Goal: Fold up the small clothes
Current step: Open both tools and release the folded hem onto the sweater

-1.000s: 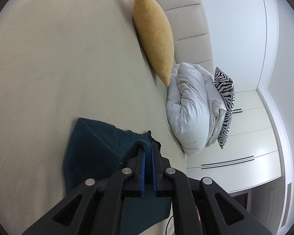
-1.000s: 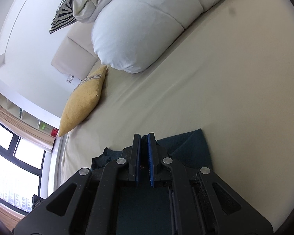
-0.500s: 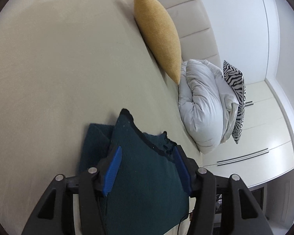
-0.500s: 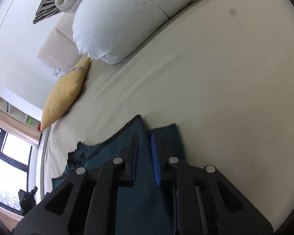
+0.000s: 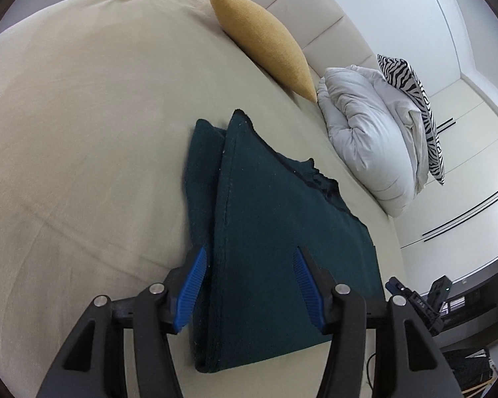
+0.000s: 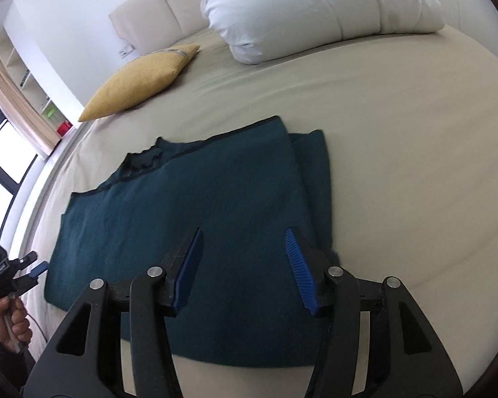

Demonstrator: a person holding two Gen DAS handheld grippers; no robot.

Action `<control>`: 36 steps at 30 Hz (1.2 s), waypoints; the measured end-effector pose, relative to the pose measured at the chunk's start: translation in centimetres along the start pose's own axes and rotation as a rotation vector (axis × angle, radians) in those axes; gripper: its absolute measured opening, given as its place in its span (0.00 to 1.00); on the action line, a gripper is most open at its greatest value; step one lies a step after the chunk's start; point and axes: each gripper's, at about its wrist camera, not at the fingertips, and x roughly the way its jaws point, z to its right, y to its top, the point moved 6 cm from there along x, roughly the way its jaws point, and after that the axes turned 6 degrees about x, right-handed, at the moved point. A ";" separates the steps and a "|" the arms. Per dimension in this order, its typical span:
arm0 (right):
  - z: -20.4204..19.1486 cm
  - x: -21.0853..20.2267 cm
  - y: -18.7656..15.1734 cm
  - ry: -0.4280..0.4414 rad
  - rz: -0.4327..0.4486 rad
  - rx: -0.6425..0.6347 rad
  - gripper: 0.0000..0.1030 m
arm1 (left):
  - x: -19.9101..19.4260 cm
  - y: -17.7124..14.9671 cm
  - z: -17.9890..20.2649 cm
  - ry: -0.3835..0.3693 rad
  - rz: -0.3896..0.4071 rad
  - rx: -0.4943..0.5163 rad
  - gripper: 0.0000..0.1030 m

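- Left gripper (image 5: 250, 258): its blue pads stand apart and grip nothing; the dark teal garment (image 5: 275, 238) lies flat beneath the gap, its folded edge by the left pad.
- Right gripper (image 6: 244, 242): jaws opening, the pads already well apart; the same garment (image 6: 196, 219) lies under them, not pinched by either pad.
- The garment is folded over itself on the beige bedsheet (image 5: 83, 116), a narrower lower layer showing along one side; a dark trim runs along its far edge.
- At the left edge of the right wrist view, a hand (image 6: 8, 321) holds the other gripper's handle.
- Further off: a mustard cushion (image 5: 265, 39), a rolled white duvet (image 5: 368, 139), a zebra-striped pillow (image 5: 411, 89), all against the padded headboard (image 6: 156, 10).
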 end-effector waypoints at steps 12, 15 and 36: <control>2.9 0.6 -4.0 0.055 -0.050 0.109 0.45 | 0.7 -2.8 -2.2 0.131 -0.032 0.067 0.26; 2.8 0.0 -4.5 0.032 -0.035 0.085 0.45 | 0.3 -3.5 -2.0 0.153 -0.022 0.104 0.17; 3.4 -0.1 -5.5 -0.039 -0.074 0.052 0.41 | 0.3 -4.7 -1.3 0.192 -0.036 0.174 0.13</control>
